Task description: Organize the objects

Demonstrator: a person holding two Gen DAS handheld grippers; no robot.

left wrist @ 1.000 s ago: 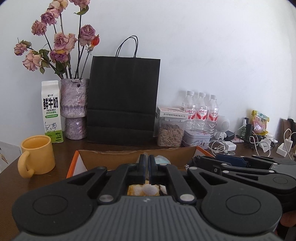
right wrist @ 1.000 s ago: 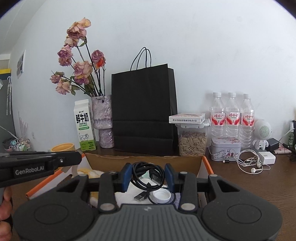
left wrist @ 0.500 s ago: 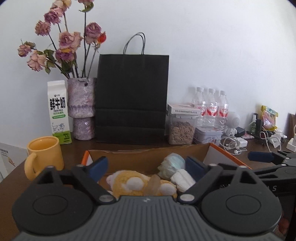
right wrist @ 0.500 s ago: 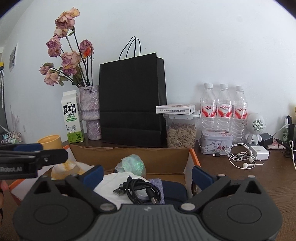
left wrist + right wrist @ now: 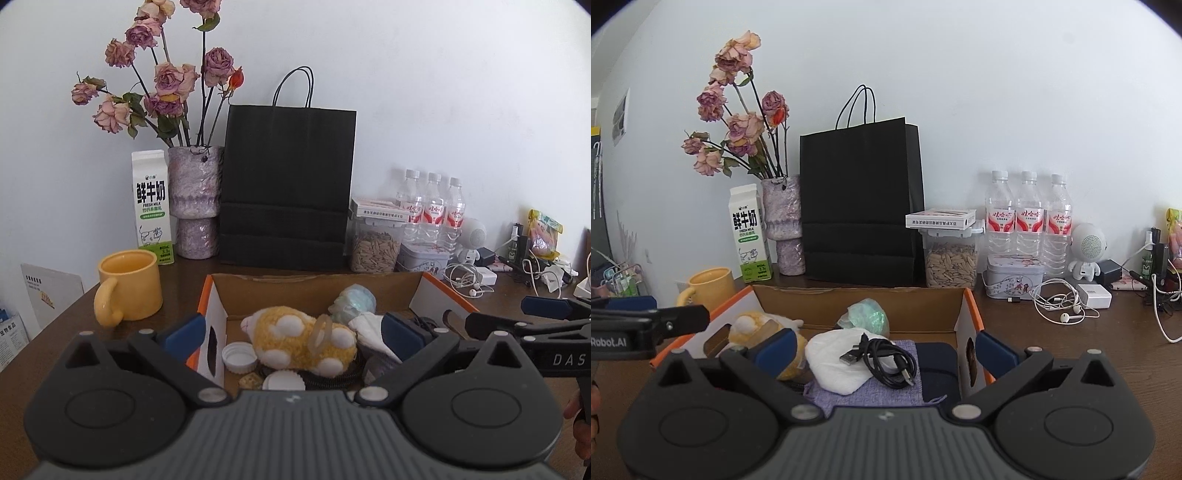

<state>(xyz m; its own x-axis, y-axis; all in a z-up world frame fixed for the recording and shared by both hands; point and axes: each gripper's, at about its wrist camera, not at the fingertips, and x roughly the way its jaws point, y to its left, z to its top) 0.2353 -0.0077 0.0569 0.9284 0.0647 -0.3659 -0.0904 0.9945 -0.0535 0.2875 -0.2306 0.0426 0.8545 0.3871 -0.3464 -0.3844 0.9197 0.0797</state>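
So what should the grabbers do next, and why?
Probably reach the right gripper toward the white earphones lying loose on the table. Both grippers are open and empty, the left gripper too, while the black cable and plush toy already lie in the cardboard box.

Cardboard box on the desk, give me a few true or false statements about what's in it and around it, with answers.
1. The yellow plush toy lies inside the cardboard box. True.
2. The black USB cable is clamped in the right tool. False: it lies loose on white cloth, tool open.
3. The yellow mug stands outside the box. True.
4. The black paper bag lies flat. False: it stands upright against the wall.
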